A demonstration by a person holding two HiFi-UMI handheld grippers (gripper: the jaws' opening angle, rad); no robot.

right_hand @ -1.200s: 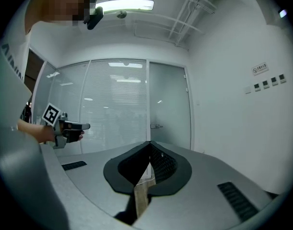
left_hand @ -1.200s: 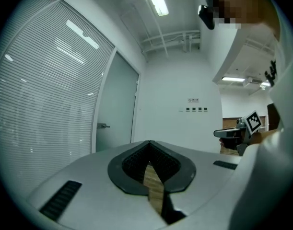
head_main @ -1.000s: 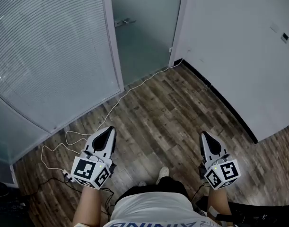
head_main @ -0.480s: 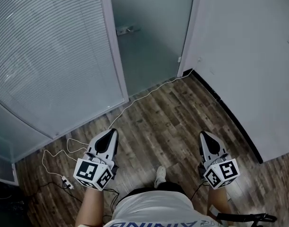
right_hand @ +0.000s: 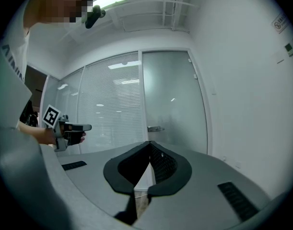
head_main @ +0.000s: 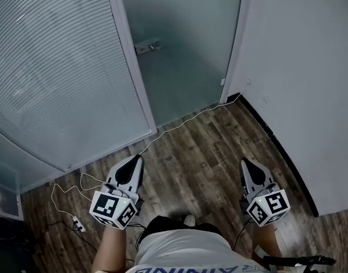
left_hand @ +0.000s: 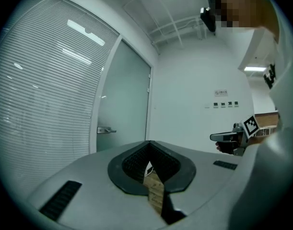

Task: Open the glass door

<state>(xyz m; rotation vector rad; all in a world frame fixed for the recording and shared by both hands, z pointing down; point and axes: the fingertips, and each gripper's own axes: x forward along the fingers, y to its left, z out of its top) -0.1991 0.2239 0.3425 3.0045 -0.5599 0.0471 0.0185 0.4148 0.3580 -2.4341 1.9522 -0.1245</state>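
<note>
- A tall frosted glass door (head_main: 182, 61) in a pale metal frame is standing shut, with its small silver lever handle (head_main: 146, 46) sitting at the door's left edge.
- A curved glass partition covered by white horizontal blinds (head_main: 54, 78) is adjoining the door on its left, and a plain white wall (head_main: 310, 84) is running off from the door's right.
- The left gripper (head_main: 132, 162) is being held in front of the door, near its left post and well apart from the handle. Its jaws are pressed together with nothing between them.
- The right gripper (head_main: 246, 166) is being held in front of the door's right side, close to the wall and equally far back from the door. Its jaws are also closed on nothing.
- Both grippers are pointing level toward the door.
- A thin white cable (head_main: 182, 121) is trailing over the dark wood-plank floor (head_main: 202, 152) along the foot of the door, from its right post leftward past the partition.
</note>
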